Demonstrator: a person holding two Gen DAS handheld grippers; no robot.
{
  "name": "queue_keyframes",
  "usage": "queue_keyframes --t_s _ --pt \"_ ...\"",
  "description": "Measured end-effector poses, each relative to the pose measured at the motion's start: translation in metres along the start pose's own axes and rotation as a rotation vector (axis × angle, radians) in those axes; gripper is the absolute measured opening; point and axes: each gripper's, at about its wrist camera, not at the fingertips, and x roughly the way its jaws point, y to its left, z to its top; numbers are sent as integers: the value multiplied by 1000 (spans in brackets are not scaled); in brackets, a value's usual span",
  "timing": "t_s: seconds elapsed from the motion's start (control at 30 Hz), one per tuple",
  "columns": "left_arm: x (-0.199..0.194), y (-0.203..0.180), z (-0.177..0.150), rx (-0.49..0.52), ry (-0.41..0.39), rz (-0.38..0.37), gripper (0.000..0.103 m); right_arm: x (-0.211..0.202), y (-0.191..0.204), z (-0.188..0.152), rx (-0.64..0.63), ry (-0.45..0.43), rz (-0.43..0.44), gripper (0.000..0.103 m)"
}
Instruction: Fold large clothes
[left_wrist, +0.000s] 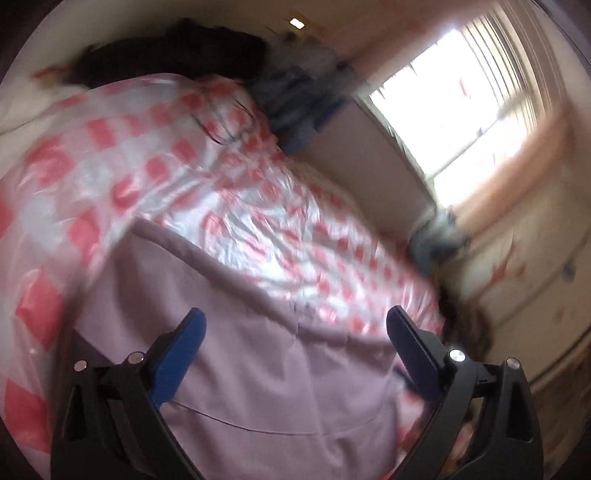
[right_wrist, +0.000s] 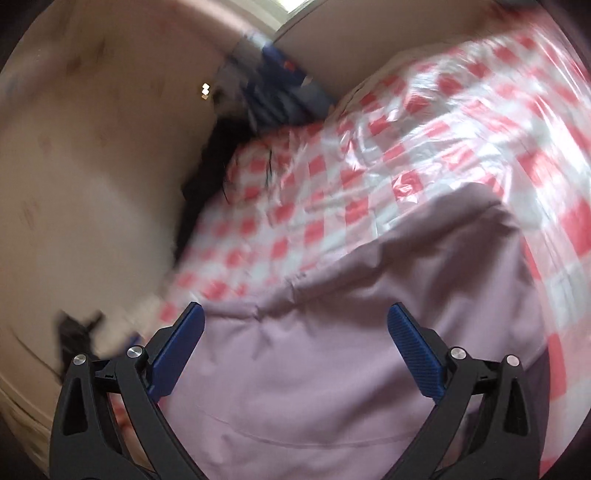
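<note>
A bed covered by a glossy red-and-white checked plastic sheet (left_wrist: 229, 192) filled most of both views, blurred by motion. On it lay the large pale lilac cloth garment (left_wrist: 258, 369), spread flat over the near part of the sheet, with a curved seam running across it close to the cameras; in the right wrist view its far edge (right_wrist: 369, 258) showed as a thicker fold against the checks. A dark heap of clothes (left_wrist: 177, 51) sat at the far end of the bed, and beside it a grey-blue bundle (left_wrist: 299, 99) rested near a bright window with slatted blinds (left_wrist: 476, 96). The pinkish wall (right_wrist: 92, 147) ran along the bed's side in the right wrist view.

The left claw (left_wrist: 295, 325) stood wide, its blue pads (left_wrist: 177, 365) apart above the lilac garment with nothing gripped. The right claw (right_wrist: 295, 321) was likewise wide, blue pads (right_wrist: 417, 354) clear of the cloth beneath.
</note>
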Motion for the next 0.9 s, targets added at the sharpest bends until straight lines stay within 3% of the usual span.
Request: queue_keyframes --t_s 0.1,0.17,0.2,0.27,0.37,0.47,0.53,0.57,0.63,0.67,0.7,0.77,0.9 --pt "49 -15 -16 130 69 91 94 55 18 -7 -158 110 -156 96" --pt "85 0 -22 136 114 165 94 89 12 -15 -204 166 -261 96" --pt "105 23 -28 93 152 191 93 108 2 -21 -204 204 -284 96" --pt "123 50 -38 46 187 191 93 127 -13 -23 -163 229 -259 96" --pt "124 49 -36 55 197 255 93 136 -6 -17 -186 274 -319 96" --pt "87 25 -31 106 87 261 94 109 18 -8 -250 130 -286 96" --pt "77 13 -28 158 35 295 96 106 24 1 -312 81 -336 96" --pt "80 17 -25 162 37 316 96 112 23 5 -319 93 -360 96" --pt "100 42 -26 106 114 351 96 137 -3 8 -289 183 -428 96" --pt "111 57 -30 76 149 333 96 151 -20 6 -246 243 -409 96" --pt "117 62 -32 68 152 323 96 159 -39 6 -150 277 -337 96" --pt "126 60 -36 108 150 369 96 160 -50 10 -106 245 -338 96" --pt "128 54 -40 152 193 423 95 161 -50 11 -112 302 -352 96"
